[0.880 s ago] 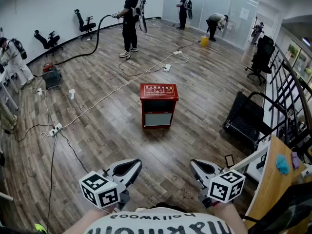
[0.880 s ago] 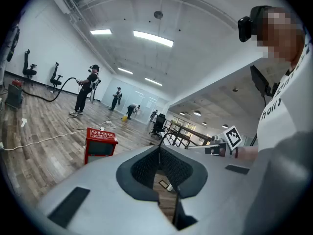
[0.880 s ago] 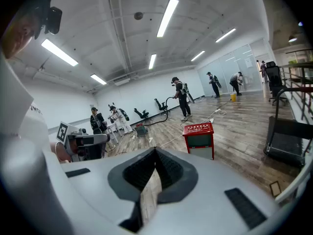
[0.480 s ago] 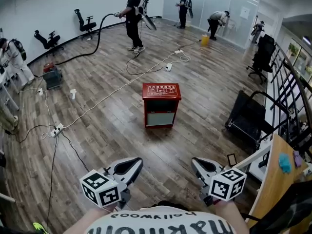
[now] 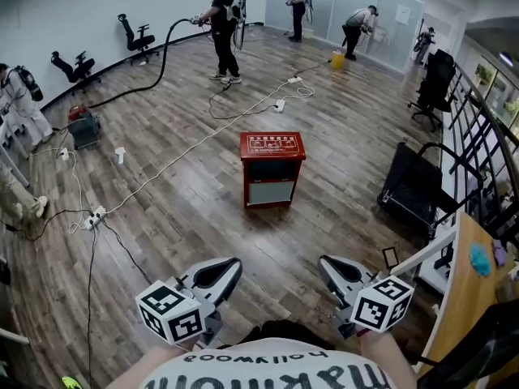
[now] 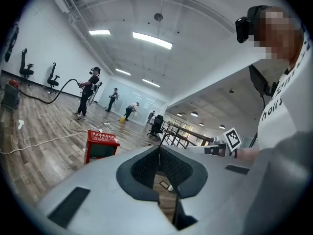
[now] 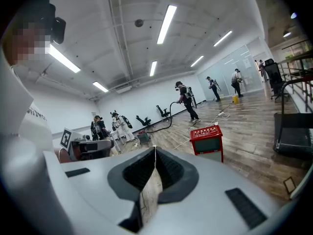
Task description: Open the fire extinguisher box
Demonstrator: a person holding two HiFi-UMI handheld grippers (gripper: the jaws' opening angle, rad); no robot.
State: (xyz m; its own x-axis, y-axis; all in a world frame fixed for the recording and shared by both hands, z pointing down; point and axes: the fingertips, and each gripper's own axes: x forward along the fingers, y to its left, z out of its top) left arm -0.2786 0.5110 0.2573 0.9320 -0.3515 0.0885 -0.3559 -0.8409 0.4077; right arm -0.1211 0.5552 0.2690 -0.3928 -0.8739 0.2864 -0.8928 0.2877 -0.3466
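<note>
Wooden floor [image 5: 186,217] stretches ahead to the red box [image 5: 272,146], standing shut well beyond both the left tongs [image 5: 229,267] and right tongs [image 5: 328,265], each closed on nothing, so best walk close, square up and spread one pair before reaching its door [image 5: 272,186].

Open office hall: wood floor [image 5: 203,209], office chairs [image 5: 134,35], glass partitions [image 5: 389,14].

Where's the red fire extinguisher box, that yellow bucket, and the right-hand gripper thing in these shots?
fire extinguisher box [image 5: 272,171], head view, on its front face.
yellow bucket [image 5: 336,58], head view, its side wall.
right gripper [image 7: 155,148], right gripper view, where its shut jaw tips meet.
</note>
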